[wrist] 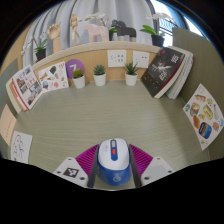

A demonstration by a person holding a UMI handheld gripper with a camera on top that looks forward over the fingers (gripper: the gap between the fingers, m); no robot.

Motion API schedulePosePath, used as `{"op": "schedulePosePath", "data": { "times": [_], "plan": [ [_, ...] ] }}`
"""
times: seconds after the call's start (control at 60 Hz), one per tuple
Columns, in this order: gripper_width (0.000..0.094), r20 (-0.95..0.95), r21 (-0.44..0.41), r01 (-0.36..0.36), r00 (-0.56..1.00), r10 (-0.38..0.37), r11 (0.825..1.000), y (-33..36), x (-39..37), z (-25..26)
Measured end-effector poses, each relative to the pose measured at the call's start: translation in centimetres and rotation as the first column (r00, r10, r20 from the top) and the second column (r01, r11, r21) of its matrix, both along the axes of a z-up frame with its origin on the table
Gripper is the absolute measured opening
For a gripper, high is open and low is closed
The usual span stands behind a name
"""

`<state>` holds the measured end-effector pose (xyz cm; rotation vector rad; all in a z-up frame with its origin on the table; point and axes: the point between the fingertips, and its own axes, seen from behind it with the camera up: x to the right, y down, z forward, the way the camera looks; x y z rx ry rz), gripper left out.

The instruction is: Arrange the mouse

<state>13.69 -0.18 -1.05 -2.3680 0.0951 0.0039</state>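
A hand-held gripper (113,168) clamps a white-and-blue computer mouse (114,160) between its pink pads at 6 o'clock above the green desk mat (110,115). Its rounded shell could slip sideways if the squeeze eases before touchdown.

A pale green table (110,120) is seen ahead of the fingers; three potted plants (99,74) and leaning books (165,72) are ranged far beyond them.

Three small potted plants (99,74) line the table's (110,122) far edge, between propped picture books (165,71).
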Motion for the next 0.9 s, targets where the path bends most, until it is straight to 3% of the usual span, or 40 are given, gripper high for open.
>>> {"op": "schedulePosePath", "data": {
  "times": [0.017,0.117,0.25,0.383,0.467,0.517,0.6,0.75,0.833,0.9],
  "plan": [
    [0.0522,0.01,0.009,0.004,1.0,-0.004,1.0,0.3,0.0,0.0],
    [0.0522,0.034,0.023,0.008,0.999,-0.009,1.0,0.5,0.1,0.0],
    [0.0436,0.038,0.041,0.016,0.999,-0.018,0.999,0.5,0.2,0.0],
    [0.0344,0.041,-0.016,0.059,0.997,-0.059,0.998,0.4,0.3,-0.2],
    [0.0344,0.03,-0.046,0.108,0.994,-0.107,0.993,0.4,0.0,0.6],
    [0.0343,0.027,-0.017,0.123,0.992,-0.122,0.992,0.9,-0.6,2.8],
    [0.0345,0.047,0.103,0.15,0.987,-0.156,0.983,2.1,-2.2,9.5],
    [0.0343,0.028,0.292,0.149,0.986,-0.164,0.945,3.3,-9.7,22.0],
    [0.0343,0.018,0.35,0.12,0.991,-0.135,0.929,3.4,-15.7,26.3],
    [0.0342,-0.006,0.366,0.083,0.996,-0.087,0.927,3.4,-20.9,27.7]
  ]
}}
